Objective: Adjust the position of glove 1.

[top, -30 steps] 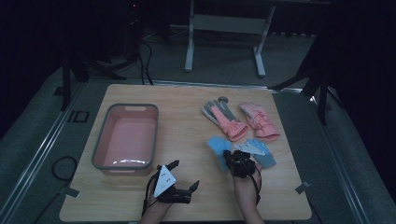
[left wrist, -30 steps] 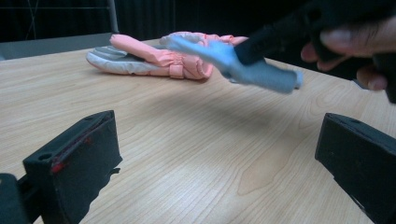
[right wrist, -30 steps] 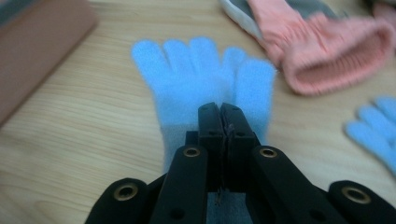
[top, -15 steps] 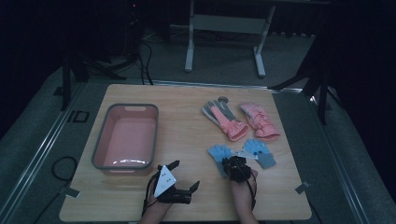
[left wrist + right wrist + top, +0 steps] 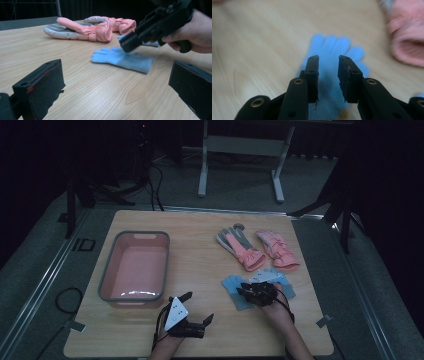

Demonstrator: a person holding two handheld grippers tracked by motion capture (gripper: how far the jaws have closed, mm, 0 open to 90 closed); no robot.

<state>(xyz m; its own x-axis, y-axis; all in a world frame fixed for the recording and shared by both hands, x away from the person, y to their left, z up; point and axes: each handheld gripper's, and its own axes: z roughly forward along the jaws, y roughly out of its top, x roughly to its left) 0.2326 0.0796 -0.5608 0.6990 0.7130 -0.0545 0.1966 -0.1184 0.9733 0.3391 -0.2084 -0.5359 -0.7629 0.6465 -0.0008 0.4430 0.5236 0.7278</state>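
Observation:
A light blue knit glove [image 5: 234, 296] lies flat near the table's front right, and a second blue glove [image 5: 274, 276] lies just behind it. My right gripper [image 5: 245, 291] hovers low over the nearer one. Its jaws have just been opening and now stand a little apart. In the right gripper view the blue glove [image 5: 334, 46] lies under the gripper [image 5: 328, 62], and nothing is pinched. My left gripper [image 5: 199, 306] rests near the front edge, jaws wide open and empty. From the left gripper [image 5: 115, 82] I see the blue glove [image 5: 122, 58] and the right gripper [image 5: 152, 27] above it.
A pink tub [image 5: 107, 270] with a grey rim stands at the left. Two pink and grey winter gloves [image 5: 242, 249] [image 5: 278, 251] lie side by side behind the blue ones. Bare wood lies between the tub and the gloves.
My right gripper has sunk toward the table over the nearer blue glove, and its jaws have parted. The left gripper has kept still.

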